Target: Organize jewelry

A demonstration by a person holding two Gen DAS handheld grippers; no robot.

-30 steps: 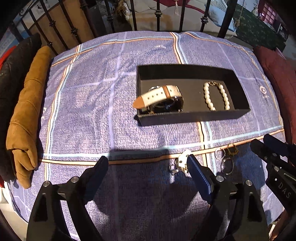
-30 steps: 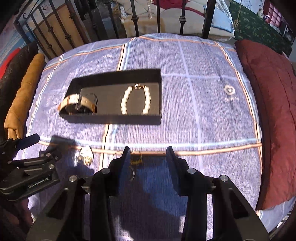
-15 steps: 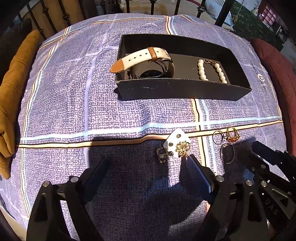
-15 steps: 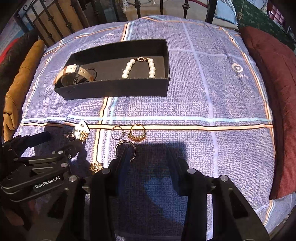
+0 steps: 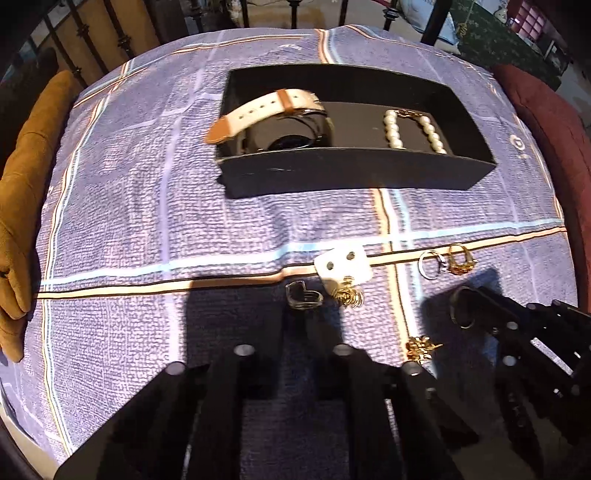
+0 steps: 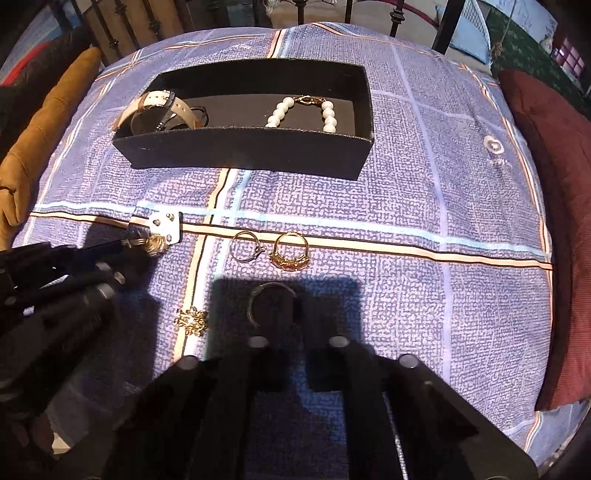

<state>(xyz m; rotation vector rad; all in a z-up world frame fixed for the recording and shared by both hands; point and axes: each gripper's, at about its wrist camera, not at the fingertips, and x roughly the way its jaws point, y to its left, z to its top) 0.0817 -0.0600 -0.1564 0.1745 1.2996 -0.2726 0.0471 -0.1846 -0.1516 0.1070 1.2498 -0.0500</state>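
Note:
A black box (image 5: 354,173) (image 6: 243,151) on the checked cloth holds a white-strap watch (image 5: 266,107) (image 6: 159,110) and a pearl bracelet (image 5: 413,129) (image 6: 303,112). Loose pieces lie in front of it: a white earring card (image 5: 343,266) (image 6: 164,225), a dark silver ring (image 5: 303,295), a gold flower earring (image 5: 347,295), a thin silver ring (image 5: 430,264) (image 6: 245,247), a gold stone ring (image 5: 460,258) (image 6: 291,251), a gold brooch (image 5: 421,347) (image 6: 192,321) and a large ring (image 6: 271,306). My left gripper (image 5: 303,328) is nearly shut just short of the dark ring. My right gripper (image 6: 291,321) is nearly shut at the large ring.
A tan cushion (image 5: 22,206) lies at the left edge and a maroon cushion (image 6: 554,206) at the right. Iron bed rails (image 6: 399,18) stand behind the cloth.
Both grippers have closed from wide open to nearly shut and come lower and closer to the loose jewelry. The left one now points at the dark ring, the right one at the large ring.

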